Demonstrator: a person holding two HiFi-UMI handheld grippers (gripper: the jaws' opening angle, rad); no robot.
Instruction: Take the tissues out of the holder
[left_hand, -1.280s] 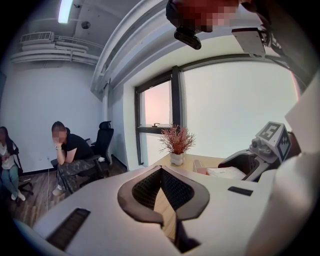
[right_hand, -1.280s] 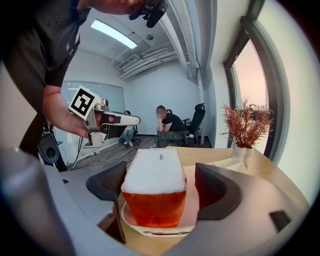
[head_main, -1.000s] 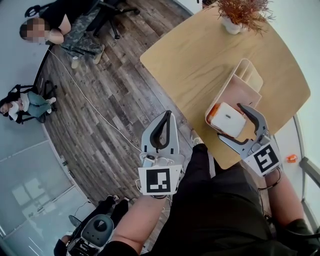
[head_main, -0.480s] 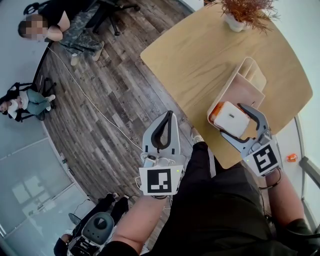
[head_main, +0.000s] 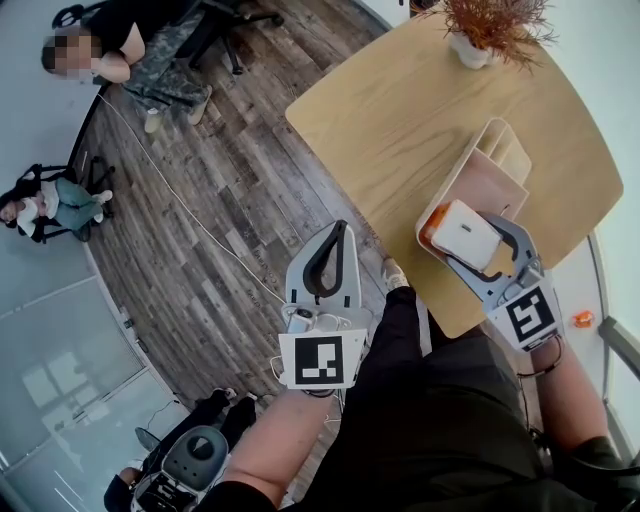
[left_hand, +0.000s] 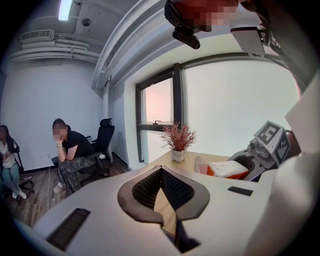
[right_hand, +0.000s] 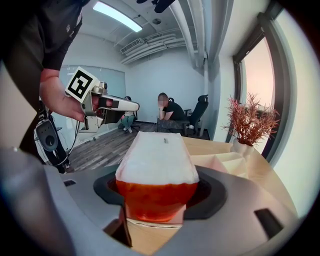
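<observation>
A tissue pack (head_main: 462, 232), white on top with orange sides, lies in the near end of a beige wooden holder (head_main: 492, 178) on the round wooden table (head_main: 400, 110). My right gripper (head_main: 465, 238) reaches in from the table's near edge. Its jaws have just been closing and now press on both orange sides of the tissue pack (right_hand: 157, 162). In the right gripper view the holder (right_hand: 220, 162) stretches away behind the pack. My left gripper (head_main: 334, 234) hangs over the wooden floor left of the table, shut and empty; the left gripper view shows the left gripper (left_hand: 161, 169) with its tips meeting.
A potted reddish plant (head_main: 487, 28) stands at the table's far edge. People sit on chairs (head_main: 105, 55) at the upper left, and another person (head_main: 45, 208) sits further left. A white cable (head_main: 180, 205) runs across the floor. A black-and-grey device (head_main: 190, 465) sits by my feet.
The right gripper's jaws have narrowed from wide apart around the tissue pack to pressing on its sides. The left gripper has stayed where it was.
</observation>
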